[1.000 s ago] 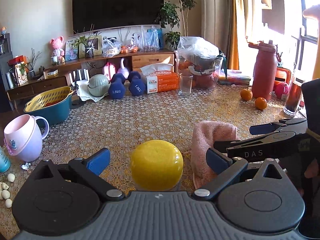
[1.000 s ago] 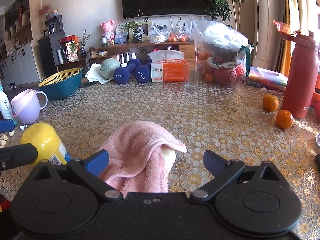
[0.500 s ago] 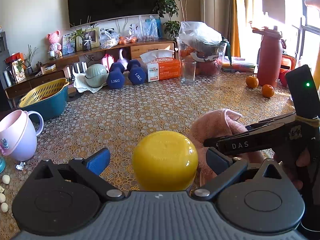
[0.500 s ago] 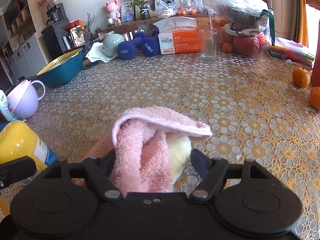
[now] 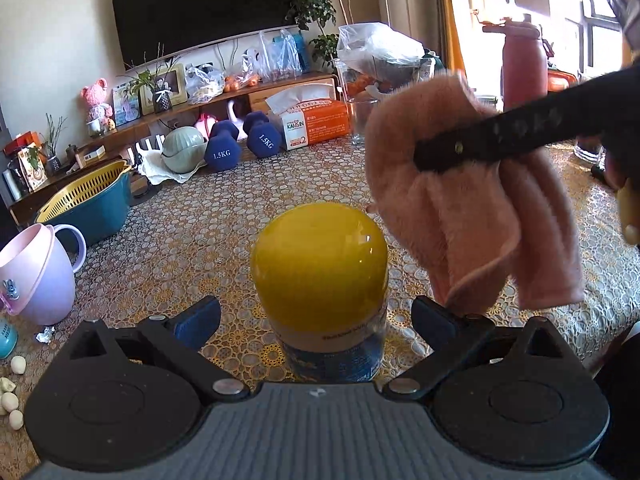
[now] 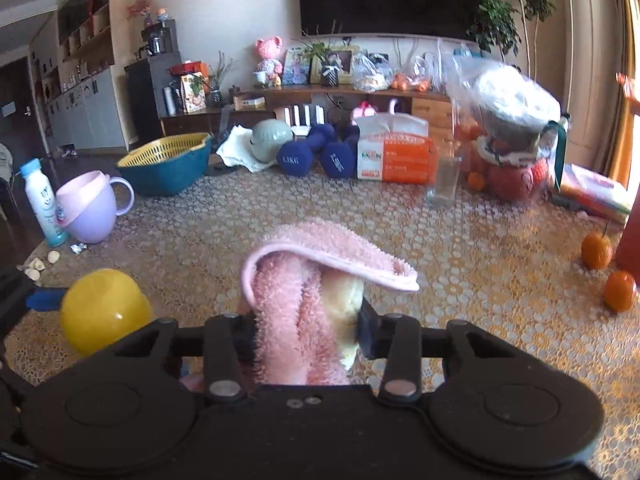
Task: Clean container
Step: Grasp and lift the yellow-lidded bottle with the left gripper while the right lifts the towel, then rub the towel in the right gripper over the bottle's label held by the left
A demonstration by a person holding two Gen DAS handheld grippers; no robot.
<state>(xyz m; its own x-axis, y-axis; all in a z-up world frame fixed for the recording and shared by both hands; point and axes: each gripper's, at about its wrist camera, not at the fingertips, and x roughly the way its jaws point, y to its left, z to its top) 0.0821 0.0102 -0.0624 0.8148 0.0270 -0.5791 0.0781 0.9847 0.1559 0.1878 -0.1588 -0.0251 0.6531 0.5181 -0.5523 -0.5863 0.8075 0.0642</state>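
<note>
The container (image 5: 320, 276), a jar with a round yellow top, stands on the desk (image 5: 224, 220) near its front edge. The left hand-held gripper (image 5: 316, 320) sits around it with its jaws wide apart; the blue pads do not touch it. The right hand-held gripper (image 6: 308, 332) has just been closing, and now it squeezes the pink cloth (image 6: 320, 280) tight and holds it up off the desk, just to the right of the container. The cloth does not touch the container yet. So the cloth is picked up. No wiping shows yet. Holding the container still and rubbing it clean are left, I think.
</note>
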